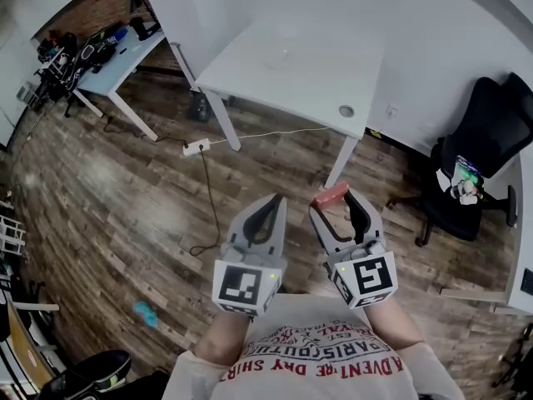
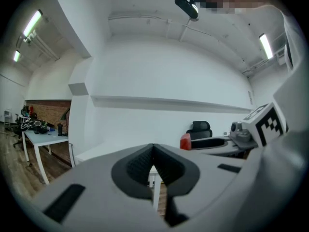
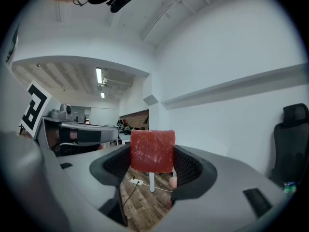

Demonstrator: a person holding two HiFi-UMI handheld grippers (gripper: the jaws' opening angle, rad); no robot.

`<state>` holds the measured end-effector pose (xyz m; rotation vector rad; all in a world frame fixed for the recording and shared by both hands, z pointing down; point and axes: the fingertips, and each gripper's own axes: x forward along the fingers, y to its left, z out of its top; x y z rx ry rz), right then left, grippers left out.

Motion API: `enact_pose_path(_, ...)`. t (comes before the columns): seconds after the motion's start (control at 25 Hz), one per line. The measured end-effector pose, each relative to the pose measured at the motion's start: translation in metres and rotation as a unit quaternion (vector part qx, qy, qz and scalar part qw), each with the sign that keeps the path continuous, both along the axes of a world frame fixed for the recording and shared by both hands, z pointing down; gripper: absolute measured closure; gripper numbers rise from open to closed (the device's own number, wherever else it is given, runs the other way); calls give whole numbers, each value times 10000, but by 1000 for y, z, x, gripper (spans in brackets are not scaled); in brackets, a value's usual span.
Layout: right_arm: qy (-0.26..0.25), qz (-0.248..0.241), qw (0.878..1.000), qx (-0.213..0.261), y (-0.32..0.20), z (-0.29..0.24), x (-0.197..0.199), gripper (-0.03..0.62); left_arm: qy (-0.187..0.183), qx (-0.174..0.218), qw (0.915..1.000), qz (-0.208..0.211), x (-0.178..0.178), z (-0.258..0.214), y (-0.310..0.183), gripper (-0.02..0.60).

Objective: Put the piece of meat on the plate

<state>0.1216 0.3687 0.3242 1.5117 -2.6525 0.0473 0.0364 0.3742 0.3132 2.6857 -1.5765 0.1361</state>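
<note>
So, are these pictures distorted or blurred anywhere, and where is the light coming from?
Head view: wide-angle bending, so the planks of the wooden floor curve; the light is even, with a pale sheen on the floor. Left gripper view: a round dark border, bright ceiling strip lights, and a mosaic patch at the top. Right gripper view: the same round border; the piece of meat is sharp and evenly lit.

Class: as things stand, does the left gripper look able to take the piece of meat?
Probably not yet: the left gripper has its jaws shut, and the piece of meat sits clamped in the right gripper beside it.
</note>
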Motion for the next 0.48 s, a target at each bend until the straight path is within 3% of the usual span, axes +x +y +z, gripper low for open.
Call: enact_pose_path(0.48, 49, 279, 9996, -33, -102, -9, -95, 312, 157, 59, 9997, 189, -112, -11, -104, 574)
